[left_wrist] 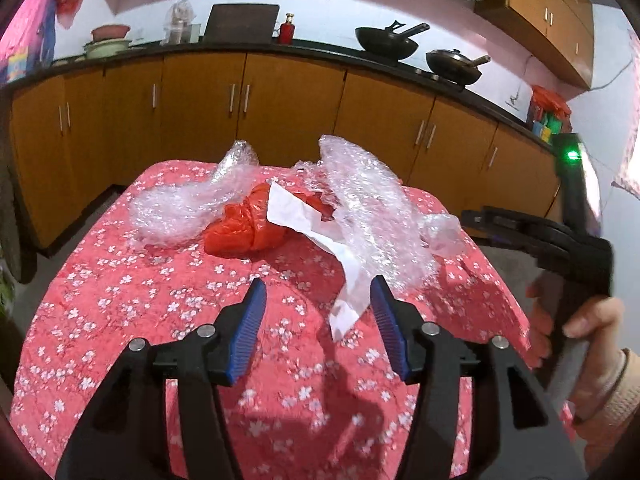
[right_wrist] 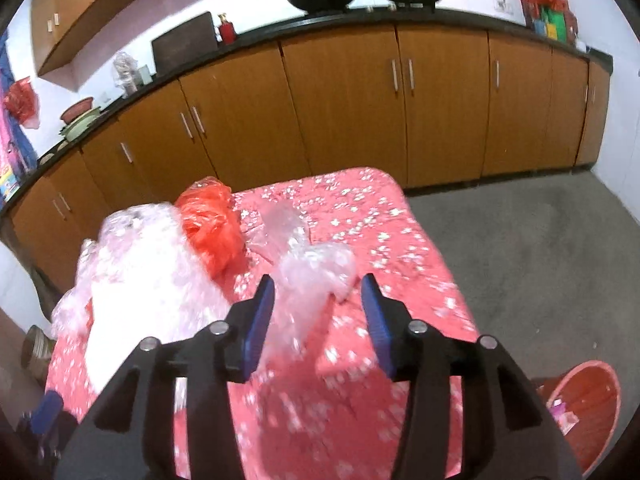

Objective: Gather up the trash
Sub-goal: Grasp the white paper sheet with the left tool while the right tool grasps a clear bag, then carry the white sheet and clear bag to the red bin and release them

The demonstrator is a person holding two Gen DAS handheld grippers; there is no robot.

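Trash lies on a table with a red floral cloth [left_wrist: 160,300]: bubble wrap [left_wrist: 360,200], a crumpled red plastic bag [left_wrist: 244,232], a white paper strip [left_wrist: 312,224] and a clear plastic piece [left_wrist: 444,232]. My left gripper [left_wrist: 318,304] is open and empty, its right finger next to the paper's near end. My right gripper [right_wrist: 318,300] is open, with a clear plastic wad [right_wrist: 320,268] just ahead between its fingertips; I cannot tell if it touches. The red bag [right_wrist: 212,224] and bubble wrap [right_wrist: 148,272] lie to its left. The right gripper's body shows in the left view [left_wrist: 560,240].
A red bin [right_wrist: 588,400] with a bit of trash stands on the grey floor at the table's right. Brown cabinets [left_wrist: 280,112] and a dark counter with two woks [left_wrist: 388,42] run behind the table. The table edge drops off at right.
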